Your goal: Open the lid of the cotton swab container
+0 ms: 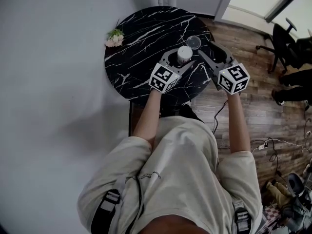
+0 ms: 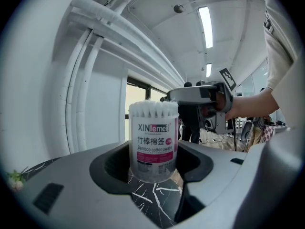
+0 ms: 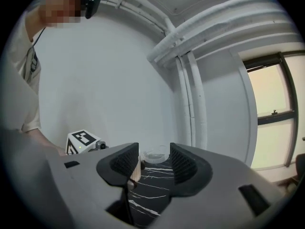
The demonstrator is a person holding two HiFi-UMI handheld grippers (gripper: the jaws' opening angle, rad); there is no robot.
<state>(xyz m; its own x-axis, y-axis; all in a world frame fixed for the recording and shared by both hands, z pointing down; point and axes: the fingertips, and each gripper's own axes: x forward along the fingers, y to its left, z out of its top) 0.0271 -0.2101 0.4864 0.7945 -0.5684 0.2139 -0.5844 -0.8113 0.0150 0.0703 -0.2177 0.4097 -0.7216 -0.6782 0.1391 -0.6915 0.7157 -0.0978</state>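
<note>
The cotton swab container (image 1: 184,54) stands upright on the round black marble table (image 1: 141,38). Its top is uncovered, and white swab tips show above its pink and white label (image 2: 153,144). My left gripper (image 1: 184,58) has a jaw on each side of it, with the pads against its walls. The clear round lid (image 1: 193,42) lies flat on the table just behind the container. My right gripper (image 1: 210,53) hovers at the table's right edge with its jaws open and nothing between them. The lid (image 3: 156,155) lies just past its fingertips.
A small bunch of pink flowers (image 1: 115,38) lies at the table's far left edge. A white wall is on the left and wooden floor (image 1: 253,87) on the right. An office chair (image 1: 280,40) and cables (image 1: 265,145) are on that floor.
</note>
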